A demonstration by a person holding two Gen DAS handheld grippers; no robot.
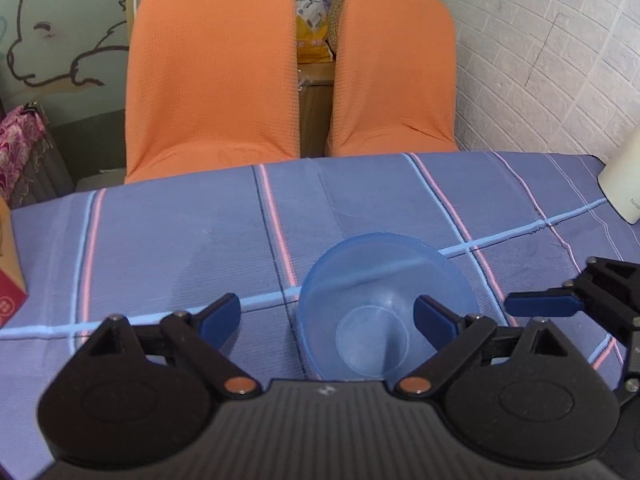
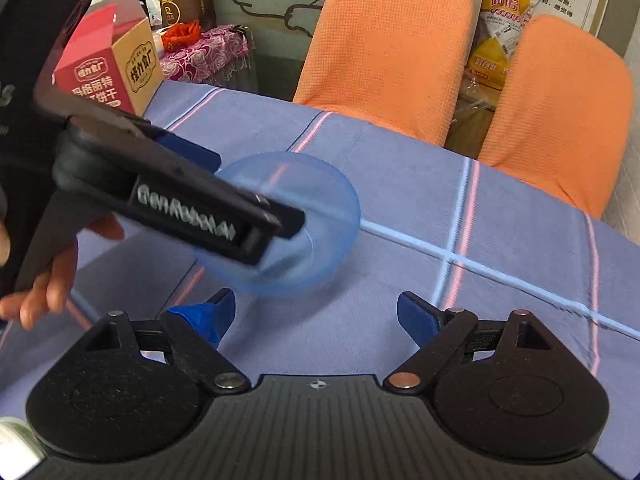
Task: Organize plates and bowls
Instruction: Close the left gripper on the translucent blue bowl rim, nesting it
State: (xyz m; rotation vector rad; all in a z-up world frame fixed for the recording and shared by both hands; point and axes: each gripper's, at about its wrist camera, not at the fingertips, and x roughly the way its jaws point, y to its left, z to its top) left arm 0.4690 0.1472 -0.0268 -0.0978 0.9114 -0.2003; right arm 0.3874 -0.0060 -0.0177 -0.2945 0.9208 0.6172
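A clear blue bowl (image 1: 386, 308) sits upright on the table (image 1: 160, 248), which is covered by a purple-blue cloth with pink and light-blue stripes. The left hand-held gripper (image 1: 328, 316) is spread wide and grasping nothing: its right fingertip (image 1: 434, 320) reaches over the bowl's rim into the hollow, while its left fingertip stands well outside the bowl over bare cloth. Whether the right fingertip touches the bowl wall cannot be told.

The right hand-held gripper (image 2: 316, 312) is also released and empty, hovering over open cloth just short of the bowl (image 2: 320, 208). In its view the left tool crosses in front of the bowl and hides much of the near rim; the bowl there is blurred.

Room is free on the cloth to the left of the bowl and beyond it, up to the far table edge, where two orange chairs (image 1: 212, 72) stand close against it. A red and brown carton (image 2: 108, 68) sits near the left edge, and a cream-white object (image 1: 624, 184), cut off by the frame, stands at the right edge by a white brick-pattern wall (image 1: 540, 60). A person's hand (image 2: 52, 276) shows partly under the left tool.
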